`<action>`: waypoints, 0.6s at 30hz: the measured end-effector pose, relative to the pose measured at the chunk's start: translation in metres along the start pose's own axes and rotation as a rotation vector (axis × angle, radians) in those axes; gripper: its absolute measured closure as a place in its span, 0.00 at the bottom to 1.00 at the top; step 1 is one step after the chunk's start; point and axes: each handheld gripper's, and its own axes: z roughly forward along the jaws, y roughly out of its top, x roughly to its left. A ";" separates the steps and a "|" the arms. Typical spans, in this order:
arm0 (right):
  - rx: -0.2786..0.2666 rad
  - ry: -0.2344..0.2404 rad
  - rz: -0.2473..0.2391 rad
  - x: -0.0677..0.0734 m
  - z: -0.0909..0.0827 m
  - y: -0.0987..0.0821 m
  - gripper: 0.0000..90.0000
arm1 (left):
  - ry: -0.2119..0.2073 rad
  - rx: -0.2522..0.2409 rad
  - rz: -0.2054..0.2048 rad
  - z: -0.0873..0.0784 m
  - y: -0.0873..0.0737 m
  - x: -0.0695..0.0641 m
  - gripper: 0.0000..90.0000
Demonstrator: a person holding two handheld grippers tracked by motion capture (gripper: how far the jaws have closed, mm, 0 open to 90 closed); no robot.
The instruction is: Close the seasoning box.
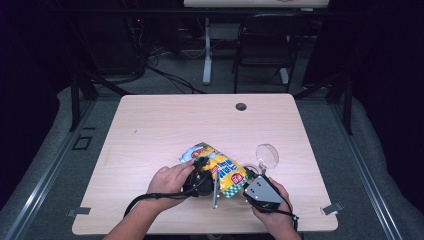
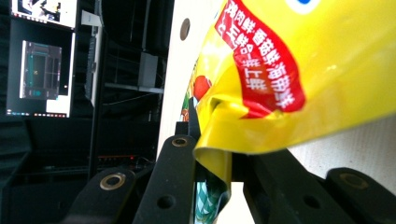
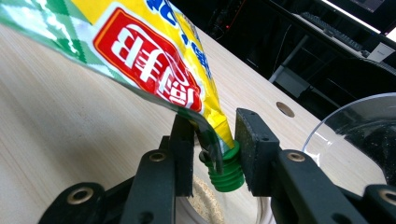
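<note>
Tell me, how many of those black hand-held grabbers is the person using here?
2. The left gripper clamps the snack bag at its middle; the right gripper holds the bag's green spout beside the clear bowl.

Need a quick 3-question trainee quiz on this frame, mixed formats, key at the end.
1. True or false: the left tool is shut on an edge of the yellow pouch.
2. What colour is the screw spout between the right tool jaws? A) green B) red C) white
3. Fill in: the clear round ____ lies on the table past the right tool, by the pouch.

Key: 1 true; 2 A; 3 dish. In the right gripper view the pads flank the spout; contact is unclear.
</note>
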 end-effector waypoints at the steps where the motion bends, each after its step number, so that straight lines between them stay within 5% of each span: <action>1: -0.001 0.000 0.001 0.000 0.000 0.000 0.76 | -0.003 -0.001 -0.006 0.000 0.000 0.000 0.95; 18: 0.002 0.002 0.015 -0.001 0.001 -0.002 0.71 | -0.083 -0.038 -0.134 0.007 -0.010 -0.004 0.96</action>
